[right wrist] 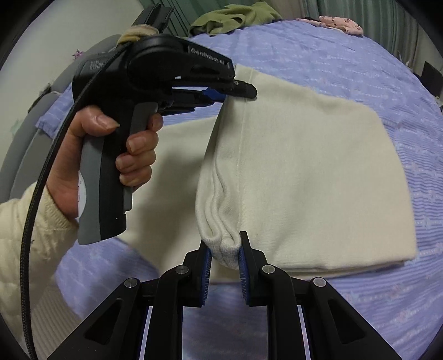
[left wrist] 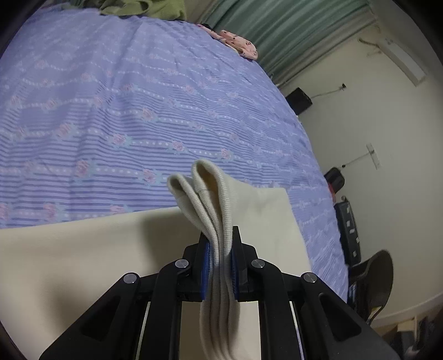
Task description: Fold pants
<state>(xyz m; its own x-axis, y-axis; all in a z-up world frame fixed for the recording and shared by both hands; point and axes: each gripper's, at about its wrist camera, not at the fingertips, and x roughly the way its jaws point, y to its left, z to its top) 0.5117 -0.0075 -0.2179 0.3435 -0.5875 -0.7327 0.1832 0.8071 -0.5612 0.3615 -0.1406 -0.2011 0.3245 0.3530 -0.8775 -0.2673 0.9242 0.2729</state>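
- Cream pants (right wrist: 304, 166) folded, centre frame, on purple bed (right wrist: 387, 69).
- Left gripper (left wrist: 220, 249) clamps ribbed waistband (left wrist: 205, 188), lower centre.
- Right gripper (right wrist: 224, 249) pinches pants' bunched edge, bottom centre.
- Person's hand (right wrist: 105, 155) at left.

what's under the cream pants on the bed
The lilac striped bedsheet shows all around the cream pants; their lower layers and the sheet beneath stay covered.

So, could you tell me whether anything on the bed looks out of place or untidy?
Only two things: a crumpled green garment and a pink patterned cloth lie loose at the far edge of the bed. The cream pants look neatly folded, with one edge lifted.
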